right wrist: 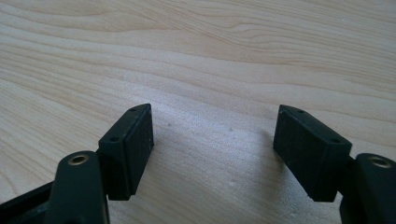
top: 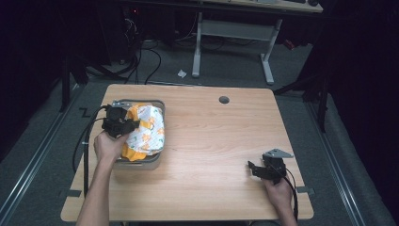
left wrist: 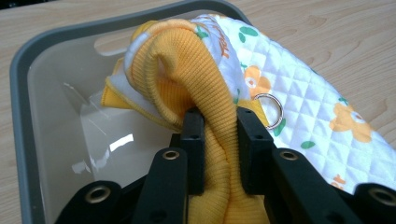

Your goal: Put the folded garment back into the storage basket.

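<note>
- Counter [top: 211, 141]: I am resting my right gripper [right wrist: 212, 149] low over bare wood, jaws wide apart and holding nothing, well apart from the work, so it cannot steady anything.
- Grey bin [left wrist: 18, 93]: I am risking dragging it, since nothing is bracing it.
- Quilted garment [left wrist: 299, 93]: it is lying half in the bin, draping over the rim; it may be spilling out.
- Left gripper [left wrist: 219, 135]: I am pinching the yellow ribbed cuff [left wrist: 196, 74] tight; the fold may be slipping.
- Metal ring [left wrist: 270, 109]: possibly snagging.
</note>
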### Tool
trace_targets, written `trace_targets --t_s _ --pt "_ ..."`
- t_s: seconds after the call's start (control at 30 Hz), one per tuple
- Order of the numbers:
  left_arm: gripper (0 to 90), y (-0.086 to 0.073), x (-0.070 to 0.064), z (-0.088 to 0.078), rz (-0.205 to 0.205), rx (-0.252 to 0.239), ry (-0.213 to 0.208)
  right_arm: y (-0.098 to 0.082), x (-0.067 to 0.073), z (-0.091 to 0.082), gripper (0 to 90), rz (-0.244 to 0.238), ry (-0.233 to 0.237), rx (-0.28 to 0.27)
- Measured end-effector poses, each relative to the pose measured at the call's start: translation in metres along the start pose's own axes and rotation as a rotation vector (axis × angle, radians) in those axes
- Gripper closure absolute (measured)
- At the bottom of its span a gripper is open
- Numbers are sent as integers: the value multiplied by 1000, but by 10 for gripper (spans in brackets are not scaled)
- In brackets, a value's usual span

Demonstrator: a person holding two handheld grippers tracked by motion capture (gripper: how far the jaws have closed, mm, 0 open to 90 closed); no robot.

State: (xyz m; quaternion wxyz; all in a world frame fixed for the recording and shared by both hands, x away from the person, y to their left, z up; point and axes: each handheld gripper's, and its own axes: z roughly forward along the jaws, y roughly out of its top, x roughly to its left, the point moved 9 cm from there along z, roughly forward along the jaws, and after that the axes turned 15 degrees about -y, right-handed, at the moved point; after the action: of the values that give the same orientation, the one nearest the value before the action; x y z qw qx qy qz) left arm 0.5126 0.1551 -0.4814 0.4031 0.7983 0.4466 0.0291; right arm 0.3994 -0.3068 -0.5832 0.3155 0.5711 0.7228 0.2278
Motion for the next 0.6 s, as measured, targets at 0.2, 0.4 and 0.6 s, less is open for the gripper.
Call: trace_targets --t_s 0.2,0.4,0.6 --pt "751 -5 5 6 -8 17 19 0 0 0 291 0 0 1" --pt "746 -7 7 15 0 44 27 0 0 0 291 0 0 1" --pt "743 -9 11 20 2 67 44 0 0 0 292 0 0 1"
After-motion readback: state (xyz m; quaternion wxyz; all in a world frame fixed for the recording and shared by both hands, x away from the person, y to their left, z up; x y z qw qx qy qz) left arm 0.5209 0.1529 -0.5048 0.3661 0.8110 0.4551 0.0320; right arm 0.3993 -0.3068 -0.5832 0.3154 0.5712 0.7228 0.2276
